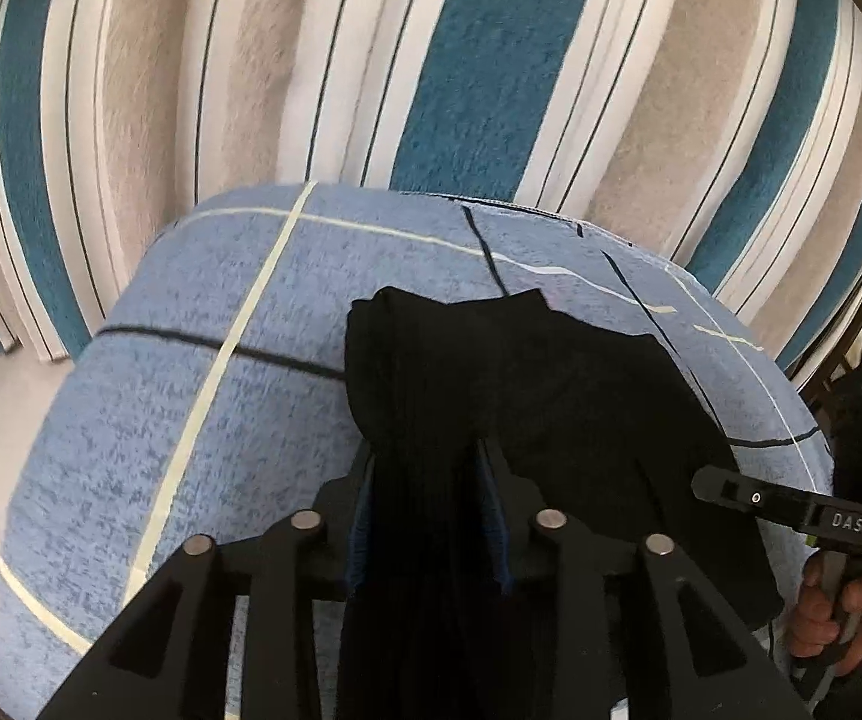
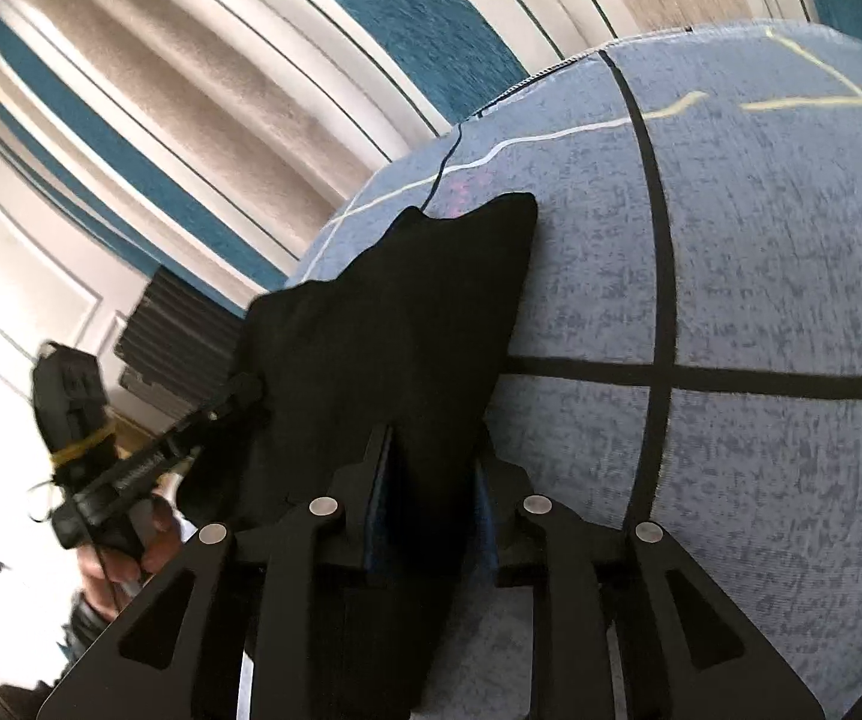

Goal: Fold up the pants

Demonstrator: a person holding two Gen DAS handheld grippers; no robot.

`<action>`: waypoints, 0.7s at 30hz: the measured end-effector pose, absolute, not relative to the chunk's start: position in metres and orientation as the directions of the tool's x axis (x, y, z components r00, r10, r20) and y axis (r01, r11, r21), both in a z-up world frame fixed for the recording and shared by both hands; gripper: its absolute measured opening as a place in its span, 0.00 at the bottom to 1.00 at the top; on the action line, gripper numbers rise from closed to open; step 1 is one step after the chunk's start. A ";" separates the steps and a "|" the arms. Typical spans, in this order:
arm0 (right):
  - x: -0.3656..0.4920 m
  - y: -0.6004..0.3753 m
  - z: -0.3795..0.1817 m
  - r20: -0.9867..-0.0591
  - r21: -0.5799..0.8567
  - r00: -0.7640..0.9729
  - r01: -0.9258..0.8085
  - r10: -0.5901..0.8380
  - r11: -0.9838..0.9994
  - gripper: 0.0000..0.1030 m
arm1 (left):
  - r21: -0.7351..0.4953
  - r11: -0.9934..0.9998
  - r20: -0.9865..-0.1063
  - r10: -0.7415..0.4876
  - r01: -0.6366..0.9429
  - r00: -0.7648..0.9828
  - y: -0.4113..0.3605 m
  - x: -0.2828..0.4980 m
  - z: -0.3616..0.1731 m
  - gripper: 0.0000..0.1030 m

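On the blue checked cushion (image 1: 203, 396) lies one pair of black pants (image 1: 508, 372), its cloth clamped by two tongs: the left tongs (image 1: 428, 480) and the right tongs (image 2: 433, 468).

The pants (image 1: 508, 396) lie on the cushion (image 1: 191, 408), toward its right side — the striped fabric (image 1: 371, 60) spreads beyond its far edge. Both grippers (image 1: 428, 456) (image 2: 433, 444) clamp the pants' near edge — left beside right.

Blue bedspread (image 1: 221, 420) lies bare left of the pants (image 1: 520, 390); striped wall (image 1: 431, 60) blocks beyond.
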State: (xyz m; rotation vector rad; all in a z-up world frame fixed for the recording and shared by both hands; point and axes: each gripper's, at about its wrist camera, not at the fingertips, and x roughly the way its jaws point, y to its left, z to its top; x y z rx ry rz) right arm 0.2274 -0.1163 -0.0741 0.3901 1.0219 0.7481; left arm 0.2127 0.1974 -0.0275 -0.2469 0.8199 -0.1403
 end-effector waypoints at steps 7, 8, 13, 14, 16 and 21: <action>0.211 -0.108 -0.044 -0.708 0.420 0.404 -0.420 0.580 0.805 0.30 | -0.251 0.968 -0.708 -0.176 -0.011 0.684 0.204 0.209 -0.023 0.41; 0.204 -0.108 -0.036 -0.708 0.391 0.427 -0.427 0.563 0.815 0.30 | -0.235 0.972 -0.709 -0.157 -0.020 0.688 0.204 0.207 -0.019 0.41; 0.177 -0.104 -0.018 -0.675 0.352 0.462 -0.484 0.576 0.801 0.30 | -0.213 0.977 -0.683 -0.131 -0.025 0.719 0.200 0.181 0.007 0.41; 0.170 -0.101 -0.016 -0.671 0.340 0.465 -0.499 0.578 0.797 0.30 | -0.220 0.975 -0.672 -0.141 -0.014 0.727 0.195 0.173 0.013 0.41; 0.156 -0.092 -0.015 -0.670 0.314 0.461 -0.535 0.582 0.785 0.30 | -0.219 0.976 -0.657 -0.152 0.006 0.738 0.185 0.160 0.021 0.41; 0.146 -0.071 -0.039 -0.736 0.230 0.424 -0.577 0.528 0.784 0.30 | -0.210 0.976 -0.664 -0.182 0.054 0.725 0.157 0.143 0.013 0.41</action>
